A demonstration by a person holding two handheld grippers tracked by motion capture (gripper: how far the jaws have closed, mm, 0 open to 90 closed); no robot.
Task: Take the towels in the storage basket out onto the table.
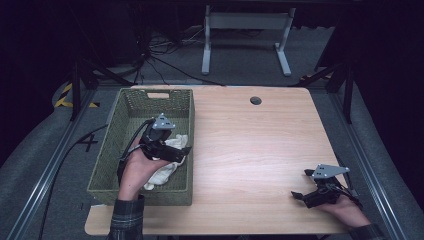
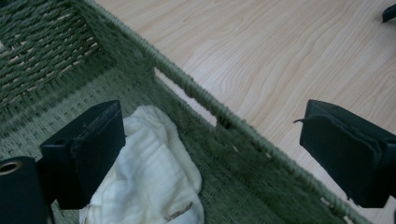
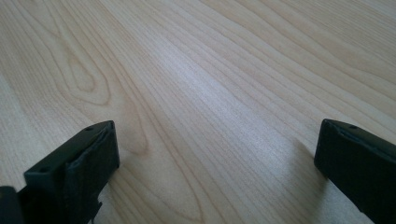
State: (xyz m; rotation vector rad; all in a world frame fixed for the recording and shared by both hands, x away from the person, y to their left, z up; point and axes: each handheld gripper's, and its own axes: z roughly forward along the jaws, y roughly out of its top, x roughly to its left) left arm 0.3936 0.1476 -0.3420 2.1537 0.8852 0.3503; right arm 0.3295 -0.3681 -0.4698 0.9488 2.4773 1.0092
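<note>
A green woven basket (image 1: 131,107) stands on the left part of the light wood counter (image 1: 250,145), its long side running from the far left area toward the near edge. A white cloth (image 1: 167,167) lies crumpled on the basket floor, against the right-hand wall and toward the basket's near end.

The left hand-held gripper (image 1: 172,150) is held over the basket, above the cloth, with the person's left hand (image 1: 137,167) wrapped around its body and a grey three-cornered plate on top. In the left gripper view its jaws stand wide apart with nothing between them: one jaw sits over the cloth (image 2: 154,172) inside the basket, the other is out past the basket rim (image 2: 205,100) above the bare wood (image 2: 261,60). Whether the jaw over the cloth touches it cannot be told.

The right hand-held gripper (image 1: 302,186) is near the counter's near right corner, well apart from the basket, held low in the person's right hand (image 1: 345,207). The right gripper view shows its jaws spread wide over plain wood grain (image 3: 205,93), gripping nothing.

A round cable hole (image 1: 255,100) sits in the counter close to the far edge.
</note>
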